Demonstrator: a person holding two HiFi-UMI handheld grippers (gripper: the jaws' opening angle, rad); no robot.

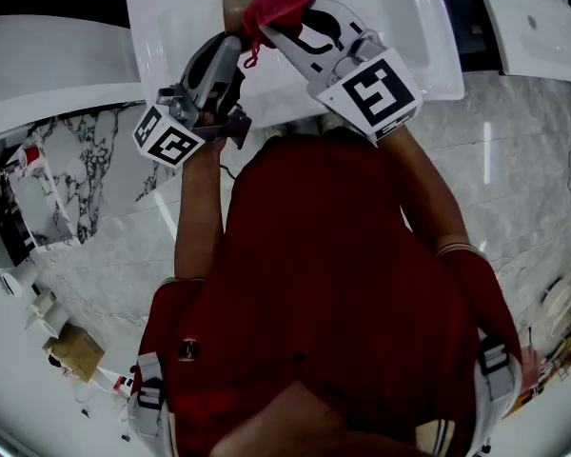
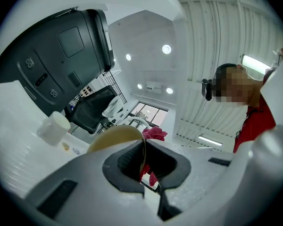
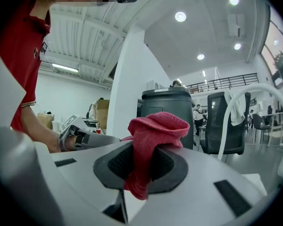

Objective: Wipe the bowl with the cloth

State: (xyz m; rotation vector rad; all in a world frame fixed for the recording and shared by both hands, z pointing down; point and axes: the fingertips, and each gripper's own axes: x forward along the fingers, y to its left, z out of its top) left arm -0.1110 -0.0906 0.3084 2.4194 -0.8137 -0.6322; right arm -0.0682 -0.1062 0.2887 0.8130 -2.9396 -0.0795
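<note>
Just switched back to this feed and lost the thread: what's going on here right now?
A person holds a gripper in each hand over a white basin. The left gripper is shut on the rim of a tan bowl and holds it up. The right gripper is shut on a red cloth, bunched between its fingers. The cloth sits right at the bowl's edge, so wiping looks under way.
</note>
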